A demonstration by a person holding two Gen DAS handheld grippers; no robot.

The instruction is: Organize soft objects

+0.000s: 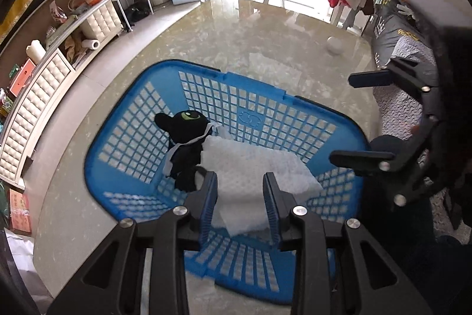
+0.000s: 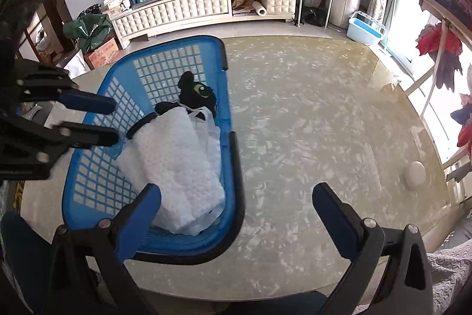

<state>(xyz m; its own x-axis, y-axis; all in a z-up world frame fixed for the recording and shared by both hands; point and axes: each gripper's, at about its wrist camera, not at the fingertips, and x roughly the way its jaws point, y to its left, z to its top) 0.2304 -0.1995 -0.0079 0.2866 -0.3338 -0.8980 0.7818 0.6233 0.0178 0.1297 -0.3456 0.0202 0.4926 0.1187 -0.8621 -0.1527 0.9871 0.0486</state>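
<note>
The left hand-held gripper (image 1: pixel 240 197) hung over the near end of the blue basket (image 1: pixel 124 143), its jaws a little apart with nothing between them, the white folded cloth (image 1: pixel 250 167) lying beneath without touching the pads. The right hand-held gripper (image 2: pixel 236 205) stood just beside it with jaws spread wide and empty, one finger over the basket's corner, the other over the bare marbled desk (image 2: pixel 309 123). Inside the basket, the cloth filled the near part of the floor, and a black plush toy (image 1: pixel 185 143) with a green eye sat at its far end, touching the cloth. Well beyond, near the desk's far edge, lay a small white ball (image 1: pixel 334 45), apart from everything else.
</note>
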